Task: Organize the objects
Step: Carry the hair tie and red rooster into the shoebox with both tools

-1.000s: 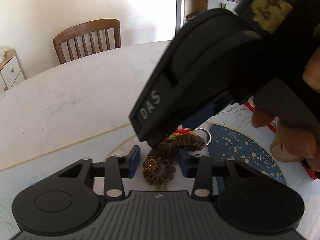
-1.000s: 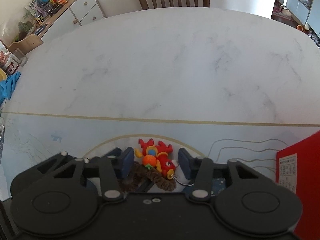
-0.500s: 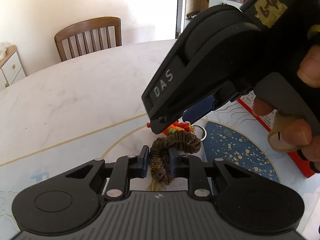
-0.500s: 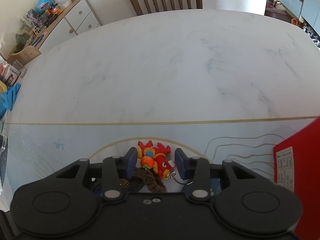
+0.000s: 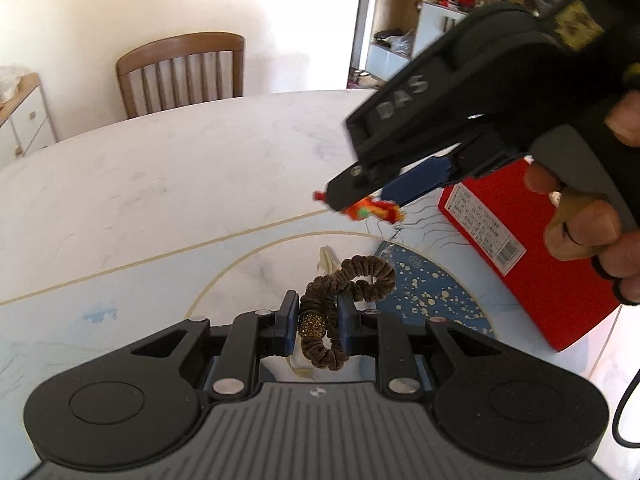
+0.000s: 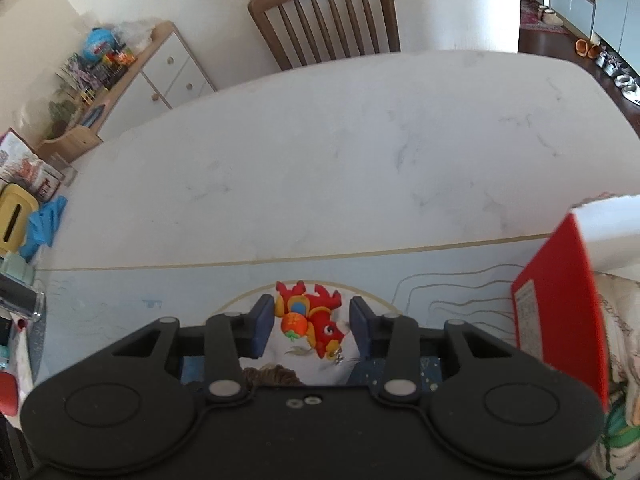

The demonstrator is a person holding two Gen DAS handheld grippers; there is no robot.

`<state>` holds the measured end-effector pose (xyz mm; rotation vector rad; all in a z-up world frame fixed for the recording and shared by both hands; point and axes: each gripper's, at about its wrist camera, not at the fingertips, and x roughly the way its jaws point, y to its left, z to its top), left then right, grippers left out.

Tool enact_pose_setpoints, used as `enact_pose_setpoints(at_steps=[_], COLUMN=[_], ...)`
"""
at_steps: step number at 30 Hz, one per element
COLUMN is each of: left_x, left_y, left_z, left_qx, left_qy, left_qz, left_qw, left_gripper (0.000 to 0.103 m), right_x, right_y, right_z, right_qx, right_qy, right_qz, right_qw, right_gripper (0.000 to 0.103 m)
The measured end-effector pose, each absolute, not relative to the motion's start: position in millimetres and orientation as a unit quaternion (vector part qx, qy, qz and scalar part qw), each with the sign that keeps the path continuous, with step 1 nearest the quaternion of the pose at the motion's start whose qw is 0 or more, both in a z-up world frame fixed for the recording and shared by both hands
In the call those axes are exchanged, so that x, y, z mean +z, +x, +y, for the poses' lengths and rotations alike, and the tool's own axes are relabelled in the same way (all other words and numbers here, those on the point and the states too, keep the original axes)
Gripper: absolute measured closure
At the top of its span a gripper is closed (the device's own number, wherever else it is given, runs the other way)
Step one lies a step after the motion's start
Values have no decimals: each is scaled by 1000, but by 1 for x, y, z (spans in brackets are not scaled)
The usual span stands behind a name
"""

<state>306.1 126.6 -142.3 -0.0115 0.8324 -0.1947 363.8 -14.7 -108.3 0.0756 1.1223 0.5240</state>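
I am clenching my left hand-held gripper (image 5: 318, 318) on the brown scrunchie (image 5: 344, 292) and my right hand-held gripper (image 6: 312, 320) on the red plush keychain (image 6: 310, 316), pulling them apart for sorting.

We're riding low on both wrists, each lens looking forward along its own fingers. The left view sits close over the table (image 5: 168, 184), facing the chair (image 5: 182, 72), with the right gripper (image 5: 360, 200) crossing it. The right view sits higher, sharing table, chair and red box (image 6: 556, 320).
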Motion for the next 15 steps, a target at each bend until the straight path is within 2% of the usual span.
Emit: enact_pose_setpoints(at_steps=[15], left_x=[-72], left_y=[281], left_z=[106], left_qx=[-95], left_qy=[-18], left_qz=[415], left_qw=[905], left_gripper=[83], right_x=[-43], right_y=[325], right_z=[-71], right_qx=[266], right_qy=[53], right_qz=[479], right_qw=[835], right_gripper=[63])
